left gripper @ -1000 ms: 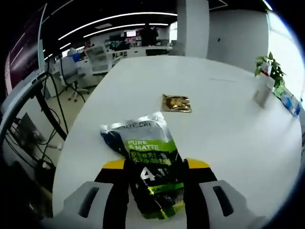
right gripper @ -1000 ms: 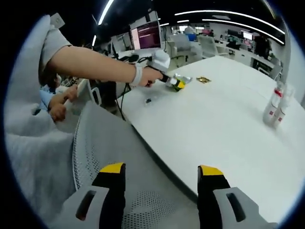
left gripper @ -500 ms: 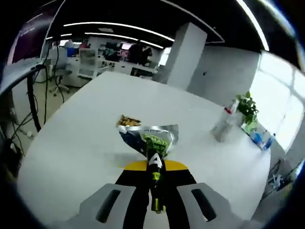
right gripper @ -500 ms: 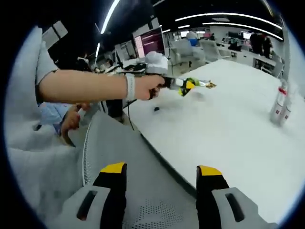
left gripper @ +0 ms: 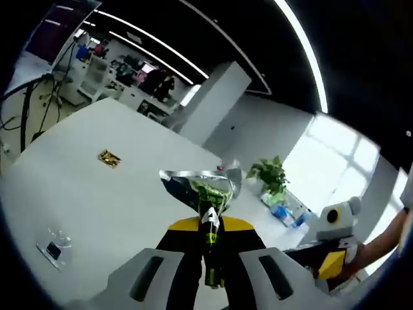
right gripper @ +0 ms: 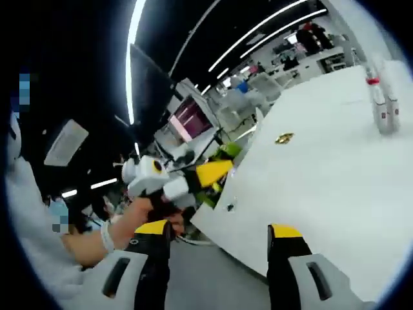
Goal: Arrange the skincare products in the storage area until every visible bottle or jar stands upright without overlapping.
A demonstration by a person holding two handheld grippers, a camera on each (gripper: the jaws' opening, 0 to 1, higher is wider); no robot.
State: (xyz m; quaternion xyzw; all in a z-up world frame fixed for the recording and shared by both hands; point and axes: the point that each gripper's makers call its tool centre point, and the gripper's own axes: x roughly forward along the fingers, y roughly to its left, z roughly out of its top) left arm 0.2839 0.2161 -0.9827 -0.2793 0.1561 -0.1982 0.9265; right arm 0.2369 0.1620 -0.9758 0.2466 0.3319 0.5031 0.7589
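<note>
My left gripper (left gripper: 209, 227) is shut on a green and silver sachet (left gripper: 204, 187) and holds it in the air above the white table (left gripper: 97, 194). A small gold sachet (left gripper: 108, 157) lies flat on the table to the far left. In the right gripper view, two white bottles with red caps (right gripper: 381, 103) stand upright at the far end of the table (right gripper: 322, 174). The gold sachet (right gripper: 284, 137) lies near the table's middle. My right gripper (right gripper: 218, 258) is open and empty, off the table's near edge. The left gripper (right gripper: 193, 181), held by a hand, carries the green sachet (right gripper: 227, 151) there.
A small clear item (left gripper: 55, 248) lies near the table's edge. A potted plant (left gripper: 271, 174) and a water bottle (left gripper: 287, 214) stand at the far side. The right gripper (left gripper: 332, 252) and a hand (left gripper: 381, 242) enter from the right. Office desks and monitors (right gripper: 193, 119) lie beyond.
The left gripper closed on the green sachet, lifted it off the table and swung it round with the view. The right gripper stayed open while its view tilted upward.
</note>
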